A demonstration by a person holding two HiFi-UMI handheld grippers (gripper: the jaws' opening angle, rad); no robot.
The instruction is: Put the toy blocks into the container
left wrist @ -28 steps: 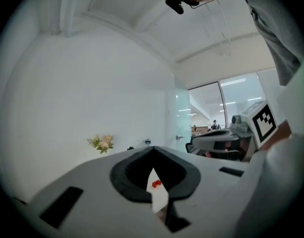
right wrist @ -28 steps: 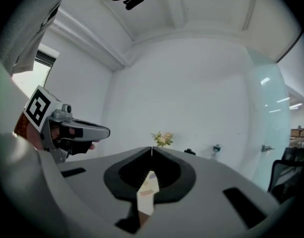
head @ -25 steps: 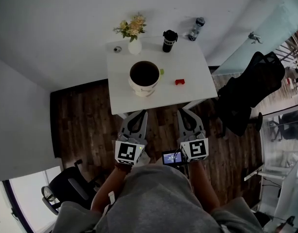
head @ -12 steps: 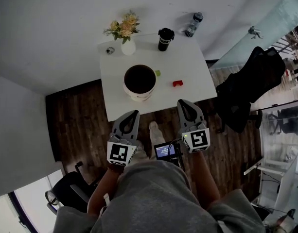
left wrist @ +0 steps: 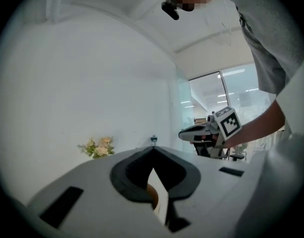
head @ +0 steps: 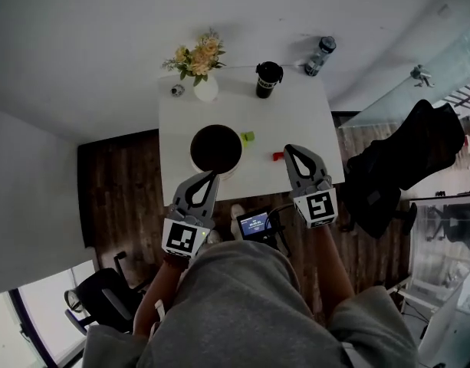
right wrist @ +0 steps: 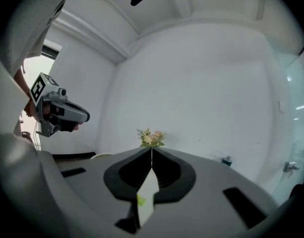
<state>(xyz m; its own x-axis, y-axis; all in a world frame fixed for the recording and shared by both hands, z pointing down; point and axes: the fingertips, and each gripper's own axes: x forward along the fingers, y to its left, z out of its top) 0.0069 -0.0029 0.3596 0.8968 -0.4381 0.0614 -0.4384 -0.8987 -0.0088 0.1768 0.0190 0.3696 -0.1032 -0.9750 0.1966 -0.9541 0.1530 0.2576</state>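
On the white table [head: 296, 113], a round container [head: 216, 149] with a dark inside stands near the front. A green block [head: 248, 137] lies just right of it, and a red block [head: 277, 156] further right near the front edge. My left gripper [head: 212, 175] is shut and empty, its tip at the table's front edge just before the container. My right gripper [head: 290, 149] is also shut and empty, its tip beside the red block. The right gripper view shows the green block [right wrist: 141, 200] through the slit below the closed jaws [right wrist: 152, 150]. The left gripper [left wrist: 152, 152] view shows the container [left wrist: 152, 195] the same way.
A vase of flowers [head: 198, 66], a black cup [head: 268, 79], a bottle [head: 319, 55] and a small round object [head: 178, 90] line the table's back edge. A black chair [head: 403, 159] stands to the right, another [head: 104, 294] at lower left. A small screen [head: 254, 225] hangs at the person's waist.
Both grippers have moved forward from over the floor to the table's front edge; the right one now reaches over it next to the red block. Both stayed shut.
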